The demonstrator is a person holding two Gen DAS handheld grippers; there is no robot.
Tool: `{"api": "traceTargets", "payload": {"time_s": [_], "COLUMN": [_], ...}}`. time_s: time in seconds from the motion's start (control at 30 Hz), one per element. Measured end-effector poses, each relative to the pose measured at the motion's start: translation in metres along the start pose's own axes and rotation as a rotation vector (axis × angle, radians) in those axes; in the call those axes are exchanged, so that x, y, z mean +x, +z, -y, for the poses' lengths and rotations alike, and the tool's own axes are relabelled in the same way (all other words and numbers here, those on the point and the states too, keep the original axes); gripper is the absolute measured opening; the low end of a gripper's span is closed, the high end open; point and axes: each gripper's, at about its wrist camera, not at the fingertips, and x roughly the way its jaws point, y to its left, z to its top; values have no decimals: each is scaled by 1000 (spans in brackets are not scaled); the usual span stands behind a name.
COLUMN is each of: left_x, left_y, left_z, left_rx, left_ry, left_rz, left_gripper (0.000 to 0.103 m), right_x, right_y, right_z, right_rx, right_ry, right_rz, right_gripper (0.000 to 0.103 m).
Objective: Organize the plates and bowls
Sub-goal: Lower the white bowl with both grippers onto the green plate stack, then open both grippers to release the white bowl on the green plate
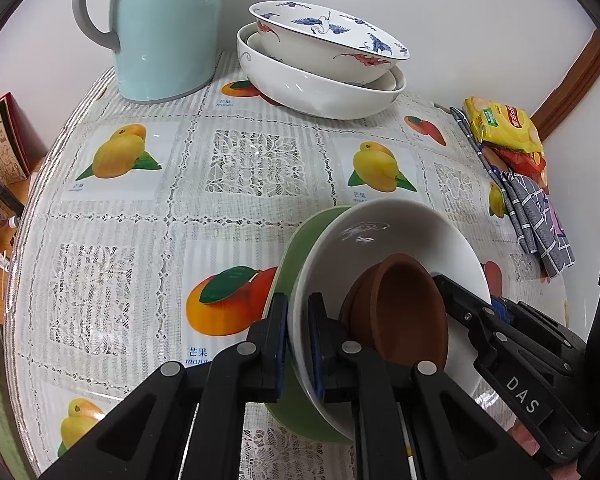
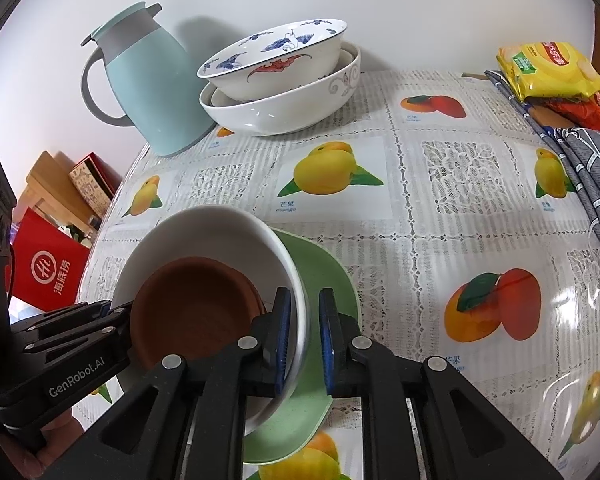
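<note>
both grippers, left gripper (image 1: pixel 298 344) and right gripper (image 2: pixel 304 344), clamp opposite rims of a white bowl (image 1: pixel 384 236) holding brown saucers (image 1: pixel 404 308), over a green plate (image 2: pixel 324 276)

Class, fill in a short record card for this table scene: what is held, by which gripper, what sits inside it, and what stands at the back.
held: white ceramic bowl over green plate
left gripper: shut on both rims
right gripper: straddles white bowl's rim, grip unclear
inside: brown clay dishes
back: crane-patterned bowl nested in wide white bowl, beside pale blue jug
</note>
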Motion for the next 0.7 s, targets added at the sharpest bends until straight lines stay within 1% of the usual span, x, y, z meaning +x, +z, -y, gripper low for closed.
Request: {"api": "traceTargets", "payload": {"time_s": [0.2,0.27,0.3,0.37,0.4,0.47,0.53,0.6,0.67,0.7], "left_x": [-9,-13,-15,-20,-23,-29,-37,-45,-54,-58], "left_y": [-1,-1,-1,-2,-3,-4,-7,-9,-12,-14], "left_z": [1,0,0,1,1,1,2,4,6,8], "left_rx": [0,-4,-6,-2,3,0,-1,0,1,5], "left_ry": [3,-14,-19,11,22,6,8,11,18,18], "left_rz": [16,18,21,31,39,44,55,68,83,92], "left_gripper": [12,19,20,29,31,34,36,39,45,47], "right_x": [-10,-12,-14,-17,-20,-24,-30,-39,-46,-53], "right_y": [1,0,0,-1,-1,-3,-4,-6,-8,-10], "right_z": [1,3,4,4,4,4,4,3,2,1], "right_rx": [-7,-5,2,1,-3,-6,-9,-7,-10,-12], "right_ry": [2,9,17,19,18,19,23,22,25,24], "right_rz": [30,29,33,37,38,39,43,54,64,73], "right_gripper": [16,17,17,17,17,18,23,26,28,32]}}
